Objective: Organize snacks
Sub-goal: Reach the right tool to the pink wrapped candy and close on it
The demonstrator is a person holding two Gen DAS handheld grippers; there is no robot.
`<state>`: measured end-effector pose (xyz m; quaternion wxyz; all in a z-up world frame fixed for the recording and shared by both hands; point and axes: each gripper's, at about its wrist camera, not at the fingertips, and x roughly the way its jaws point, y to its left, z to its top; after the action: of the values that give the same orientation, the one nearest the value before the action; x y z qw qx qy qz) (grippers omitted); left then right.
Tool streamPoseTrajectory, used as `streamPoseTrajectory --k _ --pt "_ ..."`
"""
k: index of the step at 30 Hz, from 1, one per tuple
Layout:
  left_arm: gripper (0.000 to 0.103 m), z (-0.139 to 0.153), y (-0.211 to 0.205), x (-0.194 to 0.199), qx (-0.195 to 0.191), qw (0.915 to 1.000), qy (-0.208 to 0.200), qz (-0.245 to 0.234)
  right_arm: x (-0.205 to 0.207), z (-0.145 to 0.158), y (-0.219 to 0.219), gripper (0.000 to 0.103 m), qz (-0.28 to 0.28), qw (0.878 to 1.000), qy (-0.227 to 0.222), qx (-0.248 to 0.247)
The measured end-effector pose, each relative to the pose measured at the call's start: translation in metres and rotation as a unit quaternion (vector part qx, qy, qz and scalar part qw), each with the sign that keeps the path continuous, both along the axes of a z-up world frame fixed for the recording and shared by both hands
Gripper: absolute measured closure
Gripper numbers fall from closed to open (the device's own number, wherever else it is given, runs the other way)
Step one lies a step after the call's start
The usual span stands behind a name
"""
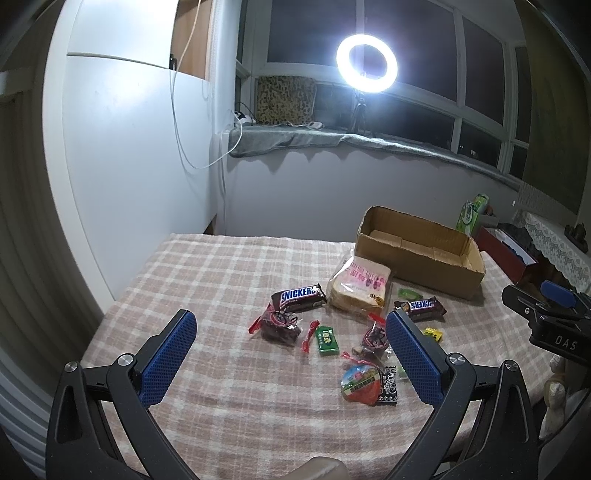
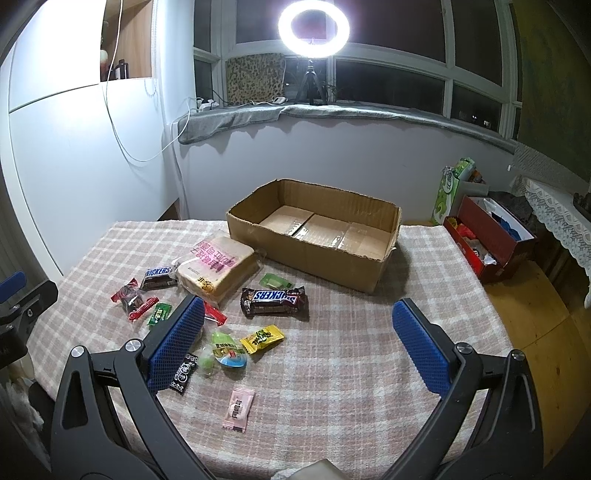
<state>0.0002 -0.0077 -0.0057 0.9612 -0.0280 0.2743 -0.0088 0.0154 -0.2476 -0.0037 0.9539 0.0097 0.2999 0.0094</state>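
Snacks (image 2: 274,301) scattered before box (image 2: 314,254); right tongs (image 2: 298,314) spread.

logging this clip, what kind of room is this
Probably a room in a home, maybe a bedroom: a checked blanket covers the surface with the snacks, a leopard-print cushion sits on the padded window ledge, and a ring light stands there.

— Snickers bars?
— Two: left Snickers bar (image 2: 159,277), right Snickers bar (image 2: 274,301).
— Bread? Boxes?
— One bag of sliced bread (image 2: 218,267). One cardboard box (image 2: 314,266), far side.
— Small sweets?
— One yellow sweet (image 2: 262,338), one pink packet (image 2: 239,408) nearest, one black-and-white packet (image 2: 183,373). Two green: left green sweet (image 2: 159,314), far green sweet (image 2: 275,282).
— Clear packets with red ends?
— Two: left clear packet (image 1: 275,325), right clear packet (image 1: 373,339).
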Motion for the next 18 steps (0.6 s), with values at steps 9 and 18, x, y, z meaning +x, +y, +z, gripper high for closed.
streamPoseTrajectory --k 9,18 --pt "0.002 -0.013 0.017 0.006 -0.01 0.9997 0.019 0.009 0.006 -0.015 -0.008 0.0 0.015 1.0 0.024 0.007" --pt "0.019 -0.036 0.025 0.012 -0.03 0.998 0.055 -0.005 0.014 -0.046 -0.009 0.014 0.047 0.995 0.086 0.012"
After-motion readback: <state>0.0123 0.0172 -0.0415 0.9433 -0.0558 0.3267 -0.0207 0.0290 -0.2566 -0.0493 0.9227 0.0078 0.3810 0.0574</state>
